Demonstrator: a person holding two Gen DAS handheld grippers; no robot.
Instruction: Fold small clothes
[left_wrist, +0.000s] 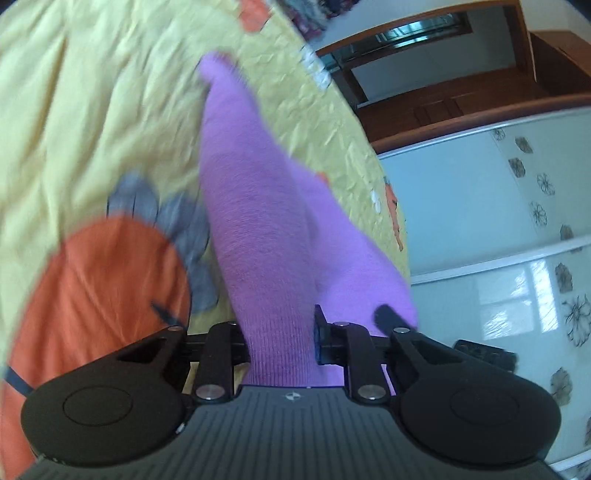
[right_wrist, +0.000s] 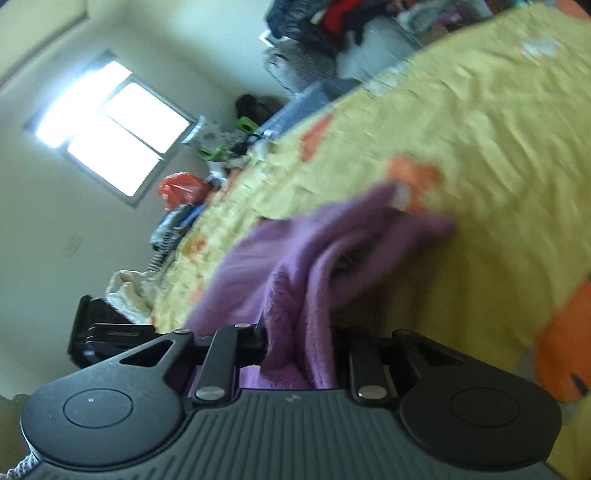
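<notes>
A purple fuzzy sock (left_wrist: 255, 206) hangs stretched from my left gripper (left_wrist: 280, 343), which is shut on its ribbed cuff end; the far tip points away over the yellow bedspread (left_wrist: 92, 110). In the right wrist view, my right gripper (right_wrist: 299, 350) is shut on bunched purple sock fabric (right_wrist: 314, 251), held above the yellow bedspread (right_wrist: 480, 129). The fingertips of both grippers are hidden by the fabric. Both views are motion-blurred.
The bedspread has orange and grey prints (left_wrist: 103, 280). A wardrobe with flowered glass doors (left_wrist: 498, 221) stands beside the bed. A window (right_wrist: 110, 129), clutter by the bed edge (right_wrist: 192, 199) and piled clothes (right_wrist: 332, 22) lie beyond.
</notes>
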